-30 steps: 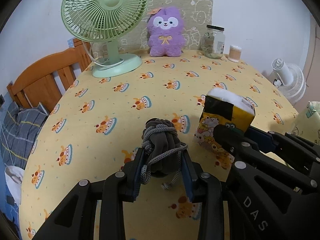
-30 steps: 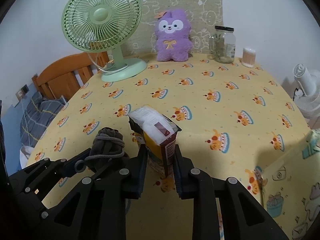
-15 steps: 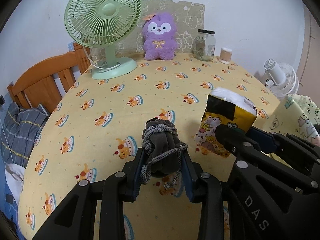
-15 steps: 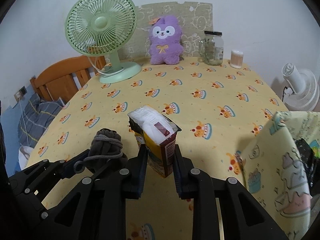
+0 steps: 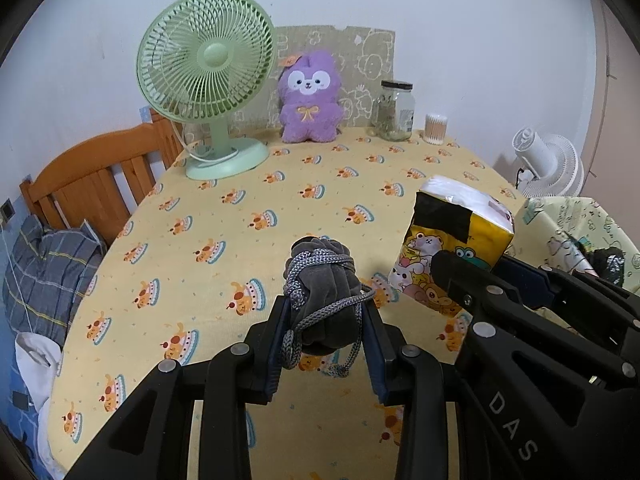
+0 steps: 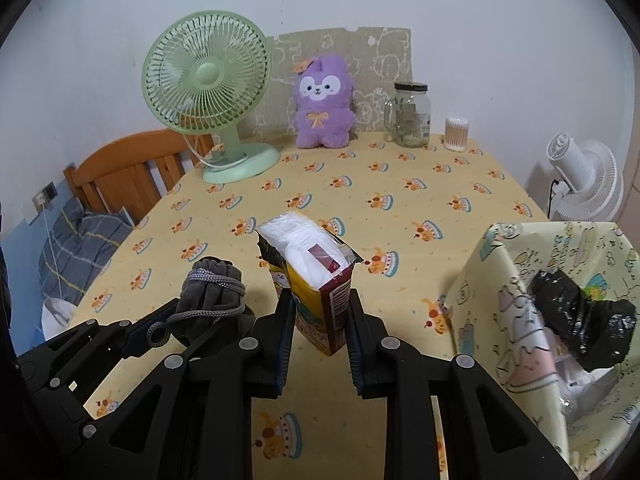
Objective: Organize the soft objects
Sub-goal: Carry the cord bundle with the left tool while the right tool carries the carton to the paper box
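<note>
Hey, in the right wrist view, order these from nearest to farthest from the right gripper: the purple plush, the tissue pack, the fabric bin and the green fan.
1. Tissue pack: clamped in the jaws of the right gripper.
2. Fabric bin: close by on the right.
3. Green fan: far, back left.
4. Purple plush: far, back centre by the wall; near the fan's depth, so 3 and 4 are close to call.

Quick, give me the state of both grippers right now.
Left gripper: shut on the grey drawstring pouch.
Right gripper: shut on the tissue pack.
</note>
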The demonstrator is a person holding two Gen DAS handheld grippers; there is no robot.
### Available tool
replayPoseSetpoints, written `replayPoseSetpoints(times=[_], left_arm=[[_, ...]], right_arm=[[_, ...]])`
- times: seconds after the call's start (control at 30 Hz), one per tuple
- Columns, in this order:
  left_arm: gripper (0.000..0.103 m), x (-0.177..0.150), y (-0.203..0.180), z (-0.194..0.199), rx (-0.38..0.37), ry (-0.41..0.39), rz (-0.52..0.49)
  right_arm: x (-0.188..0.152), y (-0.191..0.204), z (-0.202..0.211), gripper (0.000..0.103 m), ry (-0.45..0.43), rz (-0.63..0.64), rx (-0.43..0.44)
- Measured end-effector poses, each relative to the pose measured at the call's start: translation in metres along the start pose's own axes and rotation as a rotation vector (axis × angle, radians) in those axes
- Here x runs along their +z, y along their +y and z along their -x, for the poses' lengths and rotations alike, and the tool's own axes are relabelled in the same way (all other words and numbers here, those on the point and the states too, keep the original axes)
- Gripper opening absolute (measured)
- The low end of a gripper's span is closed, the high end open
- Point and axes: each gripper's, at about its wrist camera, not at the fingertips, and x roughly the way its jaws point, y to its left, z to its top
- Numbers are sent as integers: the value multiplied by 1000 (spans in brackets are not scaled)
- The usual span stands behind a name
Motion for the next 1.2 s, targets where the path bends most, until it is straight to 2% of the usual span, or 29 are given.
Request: replayPoseSetpoints(times=[0.6, 1.2], left_arm=[[35, 15, -11, 48, 12, -93, -8], [35, 24, -29, 81, 15, -156, -22]], right_arm=[[12, -2, 56, 27, -82, 6, 7], [25, -13, 94, 27, -140, 6, 7]])
